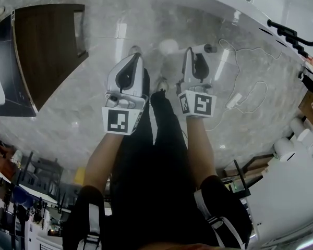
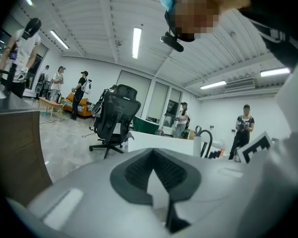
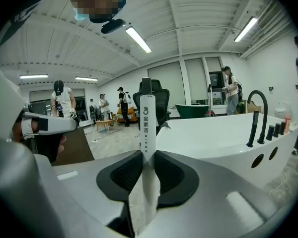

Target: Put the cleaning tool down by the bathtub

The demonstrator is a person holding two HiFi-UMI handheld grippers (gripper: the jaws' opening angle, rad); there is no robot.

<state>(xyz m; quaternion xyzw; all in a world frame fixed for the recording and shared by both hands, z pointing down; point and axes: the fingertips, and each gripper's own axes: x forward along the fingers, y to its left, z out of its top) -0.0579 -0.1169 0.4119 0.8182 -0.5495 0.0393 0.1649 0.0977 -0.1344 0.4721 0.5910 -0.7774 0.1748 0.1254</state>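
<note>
The cleaning tool's white handle (image 3: 147,114), with print down its length, stands upright between the jaws of my right gripper (image 3: 146,155), which is shut on it. From the head view the handle's end (image 1: 204,48) pokes out past my right gripper (image 1: 196,51), above the marble floor. The white bathtub (image 3: 213,133) lies just ahead and to the right of it, and its rim (image 1: 261,9) crosses the top right of the head view. My left gripper (image 1: 134,52) hangs beside the right one, its tips (image 2: 153,153) together with nothing between them.
A black faucet (image 1: 297,35) stands on the tub rim. A dark wooden cabinet (image 1: 47,51) is at the left. A white cable with an adapter (image 1: 235,100) lies on the floor at the right. An office chair (image 2: 114,115) and several people are farther off.
</note>
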